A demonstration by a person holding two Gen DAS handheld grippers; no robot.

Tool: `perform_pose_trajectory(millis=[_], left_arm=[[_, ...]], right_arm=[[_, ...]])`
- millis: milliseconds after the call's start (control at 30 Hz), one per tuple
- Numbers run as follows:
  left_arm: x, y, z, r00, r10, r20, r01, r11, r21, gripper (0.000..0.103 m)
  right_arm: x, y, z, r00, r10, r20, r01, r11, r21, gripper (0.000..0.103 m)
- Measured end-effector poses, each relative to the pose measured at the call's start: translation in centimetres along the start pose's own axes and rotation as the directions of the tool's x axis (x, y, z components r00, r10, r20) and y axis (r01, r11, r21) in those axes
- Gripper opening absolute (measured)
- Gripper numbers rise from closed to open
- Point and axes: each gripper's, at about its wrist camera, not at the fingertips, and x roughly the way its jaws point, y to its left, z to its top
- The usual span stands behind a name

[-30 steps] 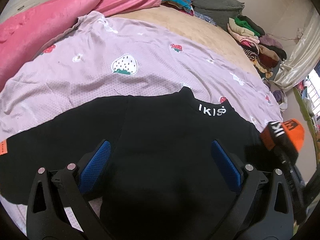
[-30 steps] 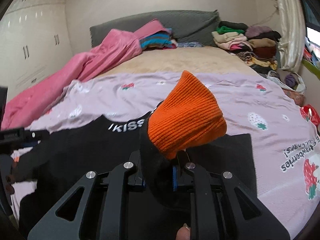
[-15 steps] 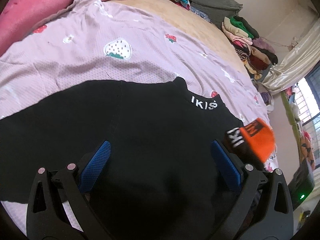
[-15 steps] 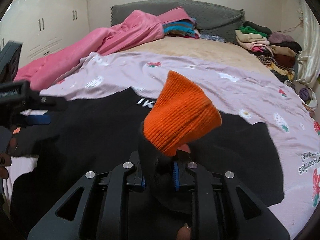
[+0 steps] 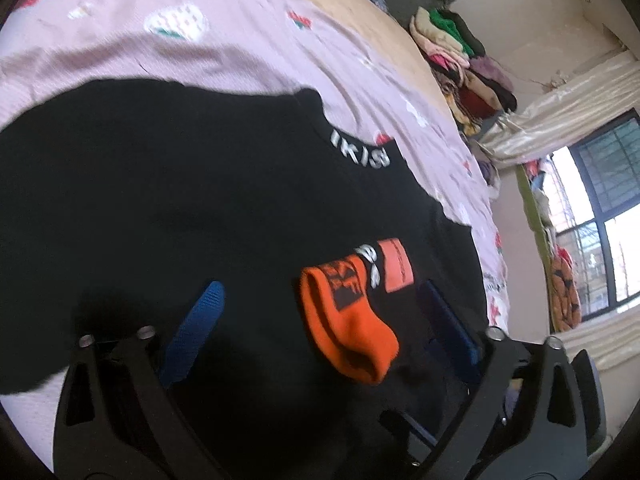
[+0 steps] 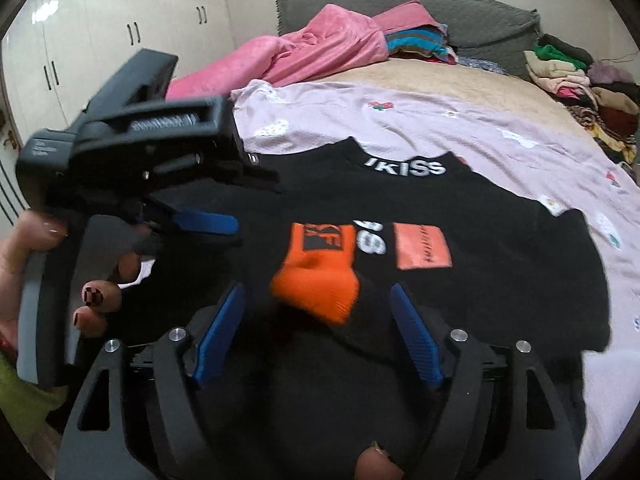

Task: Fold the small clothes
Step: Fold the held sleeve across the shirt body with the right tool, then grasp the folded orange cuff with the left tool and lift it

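Observation:
A small black sweater (image 5: 192,184) (image 6: 500,264) with white neck lettering lies spread on the lilac strawberry sheet (image 5: 248,52) (image 6: 400,120). Its right sleeve, ending in an orange cuff (image 5: 348,328) (image 6: 320,280), is folded across the chest beside an orange patch (image 6: 422,246). My left gripper (image 5: 324,312) is open just above the sweater, with the cuff between its blue pads. It also shows in the right wrist view (image 6: 200,220) at left. My right gripper (image 6: 316,300) is open and empty, its blue pads either side of the cuff.
A pink blanket (image 6: 320,52) and folded clothes lie at the grey headboard (image 6: 460,16). A pile of clothes (image 6: 580,84) (image 5: 460,56) sits at the bed's far right. White wardrobes (image 6: 100,40) stand at left, a window (image 5: 600,220) at right.
My right gripper has opened and let go of the orange-cuffed sleeve, which now lies across the sweater's chest. My left gripper has moved right, over the cuff.

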Motion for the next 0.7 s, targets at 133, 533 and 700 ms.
perform_pose_trajectory(millis=[133,533,700], left_arm=[[1.9,-1.1,-0.6,0.999,-0.010,-0.044,0.011,1.000,0.023,0.059],[0.7,-6.7,-1.1,0.998,0.039,0.054,-0.050,0.973,0.225,0.006],[-4.1,-7.8,-0.6,0.985,0.030,0.171,-0.076,0.961,0.265,0.005]], right_arm=[[-1.4,-1.6,-0.6,0.998,-0.057,0.011,0.057,0.997,0.050,0.075],[-4.7,-6.5,-1.7,0.984,-0.175,0.033,0.167,0.970,0.175,0.075],[-5.6,-7.3,-1.6,0.979,-0.200,0.049,0.188,0.965,0.185,0.075]])
